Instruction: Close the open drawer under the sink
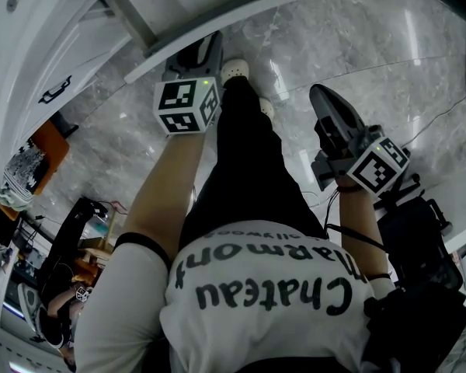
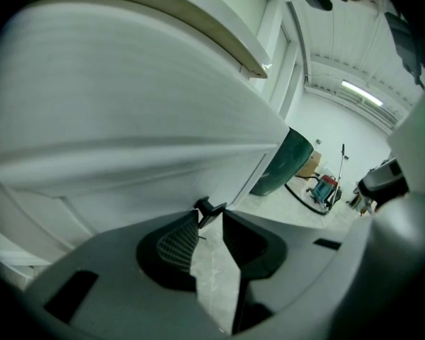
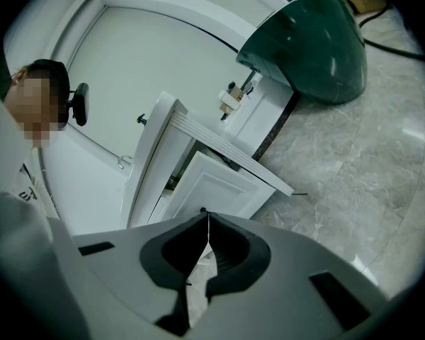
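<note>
Drawer stands pulled out from the white cabinet at the top of the head view, its front edge a pale slab slanting from upper middle down to the left. The left gripper reaches up to that edge. In its own view its jaws stand partly apart, with the drawer's black handle pinched between the tips and the white front filling the upper left. The right gripper, right of centre over the marble floor, is well clear of the drawer, jaws together on nothing.
</note>
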Available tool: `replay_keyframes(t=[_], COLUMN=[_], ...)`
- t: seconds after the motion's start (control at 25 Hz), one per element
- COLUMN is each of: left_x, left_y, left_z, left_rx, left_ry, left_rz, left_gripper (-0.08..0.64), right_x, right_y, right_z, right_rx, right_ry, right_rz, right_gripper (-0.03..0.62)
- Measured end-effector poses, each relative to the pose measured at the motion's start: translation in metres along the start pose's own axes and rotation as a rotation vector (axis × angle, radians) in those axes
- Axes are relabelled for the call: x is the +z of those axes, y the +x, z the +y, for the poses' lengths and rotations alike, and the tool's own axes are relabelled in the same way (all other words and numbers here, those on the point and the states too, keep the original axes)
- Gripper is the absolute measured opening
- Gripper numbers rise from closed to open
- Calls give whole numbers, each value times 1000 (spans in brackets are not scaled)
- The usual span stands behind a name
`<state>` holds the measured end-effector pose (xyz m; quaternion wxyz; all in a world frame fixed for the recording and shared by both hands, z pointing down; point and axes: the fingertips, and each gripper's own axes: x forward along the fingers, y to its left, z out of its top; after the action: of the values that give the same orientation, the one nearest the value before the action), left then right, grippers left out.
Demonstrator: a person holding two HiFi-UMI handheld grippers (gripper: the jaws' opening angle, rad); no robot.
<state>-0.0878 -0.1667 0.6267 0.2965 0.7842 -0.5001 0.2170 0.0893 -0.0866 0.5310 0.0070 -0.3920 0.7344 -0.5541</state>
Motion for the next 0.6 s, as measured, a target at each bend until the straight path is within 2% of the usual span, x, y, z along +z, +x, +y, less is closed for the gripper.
replay_keyframes(t=[0.6], left_x=[14], left_y=[6], left_z=[7], left_rx=[-11], left_ry=[-35], left_rz=[-12], left_gripper=[109], right_x=[6], right_y=[14], right_z=[2], right_rx=[13], right_ry=[6], right_rz=[-2], right_gripper=[12])
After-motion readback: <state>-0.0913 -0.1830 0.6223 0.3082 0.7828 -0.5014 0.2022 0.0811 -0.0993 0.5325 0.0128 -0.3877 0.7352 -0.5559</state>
